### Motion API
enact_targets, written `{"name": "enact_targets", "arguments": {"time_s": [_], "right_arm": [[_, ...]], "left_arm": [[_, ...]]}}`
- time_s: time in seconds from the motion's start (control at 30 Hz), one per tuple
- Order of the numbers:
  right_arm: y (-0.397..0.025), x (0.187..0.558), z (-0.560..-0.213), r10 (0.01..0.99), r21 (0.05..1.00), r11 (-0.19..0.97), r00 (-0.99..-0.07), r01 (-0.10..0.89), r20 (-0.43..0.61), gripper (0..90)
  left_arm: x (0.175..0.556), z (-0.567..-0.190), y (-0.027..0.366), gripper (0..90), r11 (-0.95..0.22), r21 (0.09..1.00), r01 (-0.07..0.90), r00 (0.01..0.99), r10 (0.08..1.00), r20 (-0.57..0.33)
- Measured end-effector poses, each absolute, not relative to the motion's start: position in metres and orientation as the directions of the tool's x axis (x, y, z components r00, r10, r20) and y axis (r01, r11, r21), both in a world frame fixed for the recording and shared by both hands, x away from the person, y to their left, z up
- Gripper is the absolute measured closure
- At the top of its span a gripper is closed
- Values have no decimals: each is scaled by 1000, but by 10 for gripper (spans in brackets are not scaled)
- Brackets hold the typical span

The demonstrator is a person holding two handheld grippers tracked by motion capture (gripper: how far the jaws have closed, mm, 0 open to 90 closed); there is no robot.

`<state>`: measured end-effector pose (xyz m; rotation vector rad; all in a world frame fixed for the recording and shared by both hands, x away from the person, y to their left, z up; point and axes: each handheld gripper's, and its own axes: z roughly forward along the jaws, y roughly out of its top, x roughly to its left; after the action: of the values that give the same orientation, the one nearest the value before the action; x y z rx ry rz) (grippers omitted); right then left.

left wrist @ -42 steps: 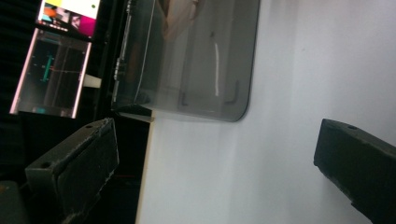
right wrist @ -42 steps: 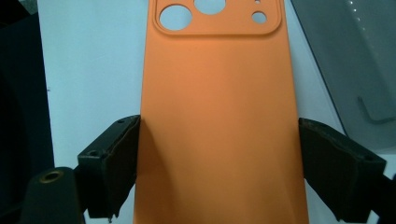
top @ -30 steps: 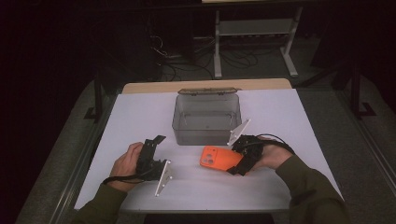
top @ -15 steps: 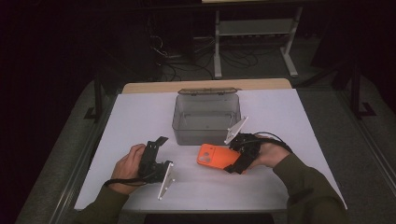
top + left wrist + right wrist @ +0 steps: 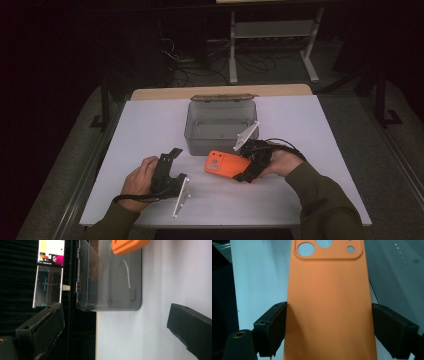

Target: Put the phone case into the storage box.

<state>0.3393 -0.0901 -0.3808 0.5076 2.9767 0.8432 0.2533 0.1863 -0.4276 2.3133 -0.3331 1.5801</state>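
Observation:
An orange phone case (image 5: pixel 226 165) with camera cut-outs is held just in front of the clear grey box (image 5: pixel 220 127), slightly above the white table (image 5: pixel 150 125). My right gripper (image 5: pixel 244 168) is shut on it; in the right gripper view both jaws press the long sides of the phone case (image 5: pixel 329 290), with the right gripper (image 5: pixel 329 315) at its lower half. My left gripper (image 5: pixel 175 165) rests at the front left, open and holding nothing. In the left gripper view the left gripper (image 5: pixel 115 315) faces the box (image 5: pixel 110 285), with a corner of the phone case (image 5: pixel 128 246) beyond.
The box stands open and empty at the table's middle, its lid (image 5: pixel 222 98) hanging behind it. Bare table surface lies to the left, right and front. A metal stand (image 5: pixel 272 30) and cables sit on the dark floor beyond the table.
My right gripper has carried the phone case slightly left and toward the box. My left gripper has barely shifted and stays open.

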Motion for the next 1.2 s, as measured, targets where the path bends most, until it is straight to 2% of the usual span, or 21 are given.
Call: {"name": "enact_targets", "arguments": {"time_s": [0.57,1.2], "right_arm": [[-67,345,-379,302,522,797,-949,304,92,157],[-51,351,-376,298,521,798,-950,303,96,158]], "left_arm": [[244,-425,172,22,-918,128,-377,343,-10,939],[237,-424,157,131,-927,105,-360,325,-19,946]]}}
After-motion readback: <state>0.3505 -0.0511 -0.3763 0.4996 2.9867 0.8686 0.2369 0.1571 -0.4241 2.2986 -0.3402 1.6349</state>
